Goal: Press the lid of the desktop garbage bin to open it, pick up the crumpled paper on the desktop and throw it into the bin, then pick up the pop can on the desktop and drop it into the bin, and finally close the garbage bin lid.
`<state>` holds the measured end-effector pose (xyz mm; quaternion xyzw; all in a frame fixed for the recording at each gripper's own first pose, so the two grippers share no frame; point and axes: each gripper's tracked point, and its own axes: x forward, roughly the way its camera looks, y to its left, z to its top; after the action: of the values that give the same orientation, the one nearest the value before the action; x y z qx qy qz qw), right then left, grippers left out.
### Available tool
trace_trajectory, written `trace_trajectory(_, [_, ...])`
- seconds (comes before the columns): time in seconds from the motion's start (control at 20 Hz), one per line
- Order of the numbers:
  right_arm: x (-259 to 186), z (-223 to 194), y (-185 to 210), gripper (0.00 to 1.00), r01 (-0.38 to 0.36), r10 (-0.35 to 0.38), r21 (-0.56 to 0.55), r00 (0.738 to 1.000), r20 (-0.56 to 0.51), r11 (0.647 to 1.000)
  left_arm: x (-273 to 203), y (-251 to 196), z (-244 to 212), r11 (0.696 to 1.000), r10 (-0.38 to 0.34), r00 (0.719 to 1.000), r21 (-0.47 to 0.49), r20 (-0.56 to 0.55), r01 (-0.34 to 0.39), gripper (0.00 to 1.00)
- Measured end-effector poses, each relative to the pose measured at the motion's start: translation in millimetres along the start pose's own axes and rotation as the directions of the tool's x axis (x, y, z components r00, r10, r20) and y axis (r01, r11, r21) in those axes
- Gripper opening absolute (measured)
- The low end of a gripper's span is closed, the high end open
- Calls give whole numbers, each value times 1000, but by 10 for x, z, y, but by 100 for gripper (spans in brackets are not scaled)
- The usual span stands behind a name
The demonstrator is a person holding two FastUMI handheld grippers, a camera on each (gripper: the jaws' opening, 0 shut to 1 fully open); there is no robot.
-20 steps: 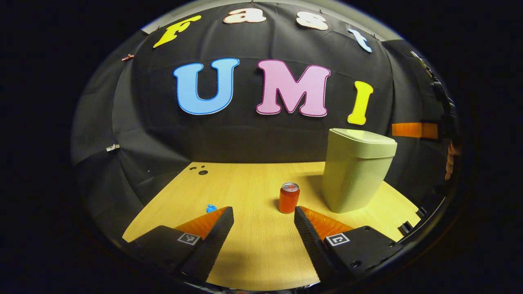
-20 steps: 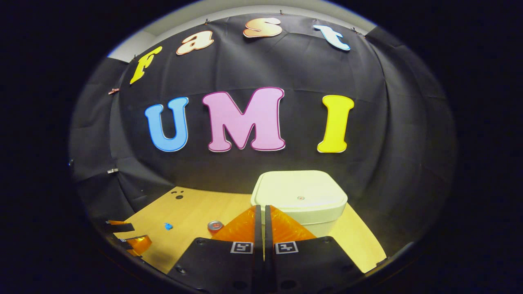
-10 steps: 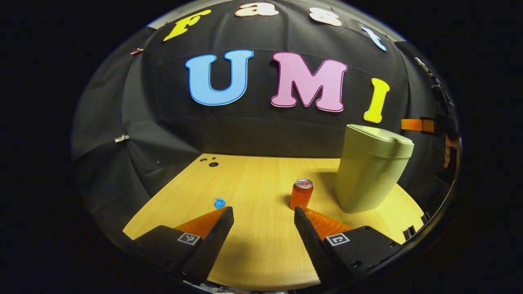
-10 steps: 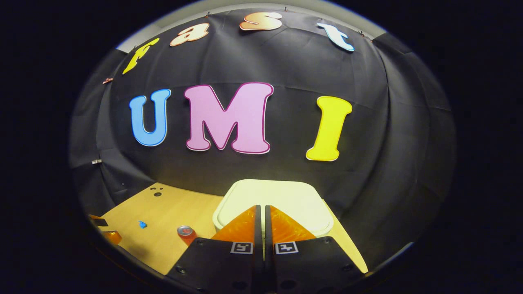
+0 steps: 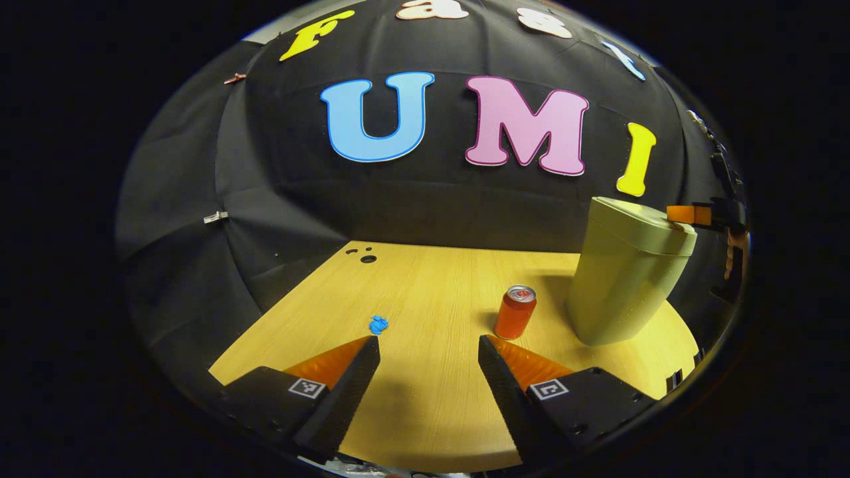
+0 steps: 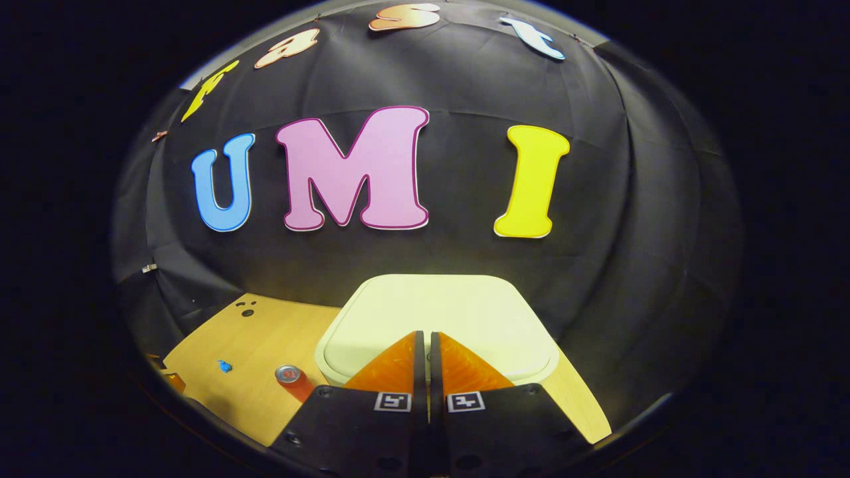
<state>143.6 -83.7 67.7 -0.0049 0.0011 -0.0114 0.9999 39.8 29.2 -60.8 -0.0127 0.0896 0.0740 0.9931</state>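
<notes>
A pale green garbage bin (image 5: pixel 624 279) stands at the right of the wooden table with its lid (image 6: pixel 438 315) down. My right gripper (image 6: pixel 423 335) is shut with nothing in it, its tips over the lid's front part; in the left gripper view it (image 5: pixel 690 214) shows at the lid's top right edge. An orange pop can (image 5: pixel 516 312) stands upright left of the bin, also seen as a can (image 6: pixel 292 380) in the right gripper view. A small blue crumpled paper (image 5: pixel 378 324) lies ahead of my left gripper (image 5: pixel 428 345), which hovers open over the near table.
The wooden table (image 5: pixel 425 285) has small dark holes (image 5: pixel 364 255) at its far left corner. Black cloth closes the back and sides. A person's hand (image 5: pixel 732 252) shows at the far right behind the bin.
My right gripper has come forward and down onto the bin's lid, which looms larger. My left gripper has swung left, so can and bin slid right in its view.
</notes>
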Motion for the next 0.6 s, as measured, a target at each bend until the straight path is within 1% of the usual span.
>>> trace_trajectory(0.3, [-15,-26,17,5,15,-15,-20,1000,-9,1000,87,35,-4,1000,-7,1000,11,-9,8,96])
trace_trajectory(0.5, [-24,-35,8,5,22,-22,-27,1000,-13,999,105,70,-48,1000,-9,1000,-24,-28,9,96])
trace_trajectory(0.6, [-30,-47,23,5,22,-23,-50,1000,-18,999,113,101,-77,1000,-4,999,-25,-33,3,96])
